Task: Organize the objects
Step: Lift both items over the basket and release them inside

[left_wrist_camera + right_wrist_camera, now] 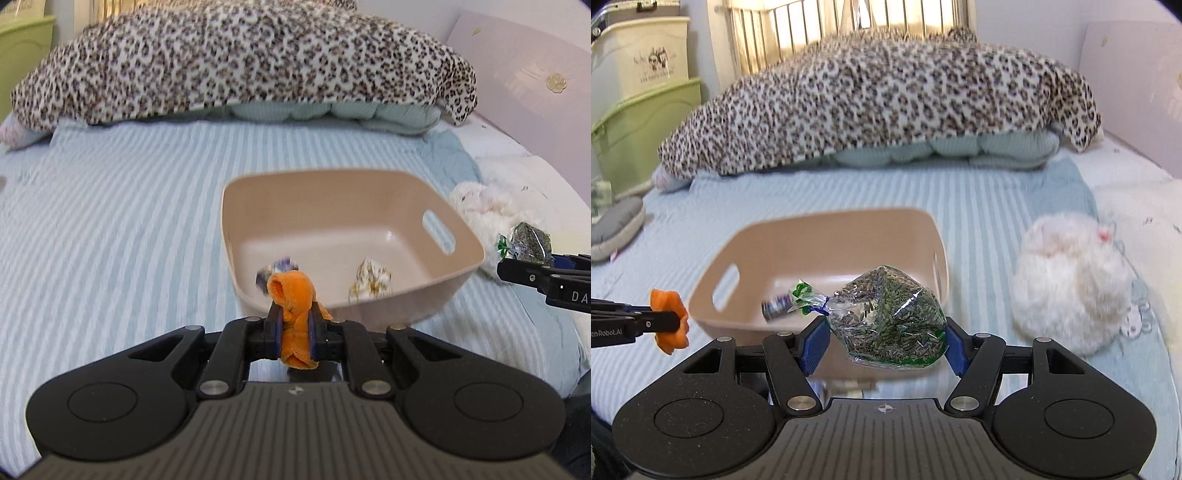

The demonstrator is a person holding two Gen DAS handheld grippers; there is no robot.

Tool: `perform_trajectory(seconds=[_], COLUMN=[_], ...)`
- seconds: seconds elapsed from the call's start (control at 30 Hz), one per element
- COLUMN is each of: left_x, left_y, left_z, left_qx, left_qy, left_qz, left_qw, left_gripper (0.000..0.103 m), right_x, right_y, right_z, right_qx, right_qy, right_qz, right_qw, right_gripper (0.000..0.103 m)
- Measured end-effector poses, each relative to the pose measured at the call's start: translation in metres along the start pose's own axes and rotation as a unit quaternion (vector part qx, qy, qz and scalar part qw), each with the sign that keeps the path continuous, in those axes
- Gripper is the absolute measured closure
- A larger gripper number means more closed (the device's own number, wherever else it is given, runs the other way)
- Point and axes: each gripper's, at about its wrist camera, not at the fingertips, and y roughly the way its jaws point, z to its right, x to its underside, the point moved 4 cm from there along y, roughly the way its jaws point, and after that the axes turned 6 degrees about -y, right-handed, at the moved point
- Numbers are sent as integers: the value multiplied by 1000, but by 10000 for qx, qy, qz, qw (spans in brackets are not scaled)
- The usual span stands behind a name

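From my feed, the left gripper [295, 325] was pinching an orange rolled cloth [295, 295] just short of the beige bin [424, 291] on the striped bed sheet [110, 221]. Inside the bin lay two small wrapped items, one purplish [280, 266] and one white-gold [371, 282], too blurred to name. Further right, the right gripper [884, 341] clamped a clear bag of dried herbs [890, 321] near a white plush toy [1071, 288].

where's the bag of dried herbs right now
The bag of dried herbs is clamped in the right gripper, held at the near rim of the beige bin, with the white plush toy to its right.
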Motion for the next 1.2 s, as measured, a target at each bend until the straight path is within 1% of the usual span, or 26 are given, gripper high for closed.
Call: perform_trajectory(seconds=[0.13,0.27,0.33,0.43,0.6,0.7,0.83,0.93,0.97,1.03,1.1,1.13,1.17,1.2], left_x=[-14,-26,-30,-34,-32,-30,-25,-21,-20,-20,-22,-23,-25,-26], left_y=[7,19,31,52,88,107,123,127,127,124,117,112,105,98], left_z=[6,12,13,15,17,18,18,17,16,14,13,12,14,14], left_qx=[-78,-148,-289,-373,-614,-729,-831,-954,-950,-918,-923,-941,-966,-981], left_qy=[54,140,164,164,294,359,414,520,534,511,450,445,467,501], left_qz=[102,216,127,-25,-253,-367,-502,-608,-627,-622,-582,-500,-383,-288], left_qw=[9999,9996,9994,9992,9974,9960,9944,9922,9921,9925,9930,9933,9935,9935], left_gripper=[89,89,89,89,89,89,89,88,86,82,62,56,44,35], right_x=[-11,-17,-18,-17,-15,-8,2,5,6,5,2,2,0,0], right_y=[7,22,32,47,74,89,107,111,111,109,105,102,98,93], right_z=[1,2,2,-1,-7,-10,-15,-19,-21,-23,-23,-23,-22,-21], right_qx=[-8,-101,-129,-87,9,54,93,106,91,89,79,82,82,67], right_qy=[53,217,287,286,210,141,12,-102,-136,-181,-173,-155,-120,-72], right_qz=[116,38,-20,-80,-290,-443,-661,-677,-681,-678,-659,-640,-618,-583], right_qw=[9999,9997,9995,9995,9994,9989,9978,9976,9975,9975,9976,9978,9980,9983], right_gripper=[42,42,42,41,42,42,41,41,39,32,32,29,25,23])
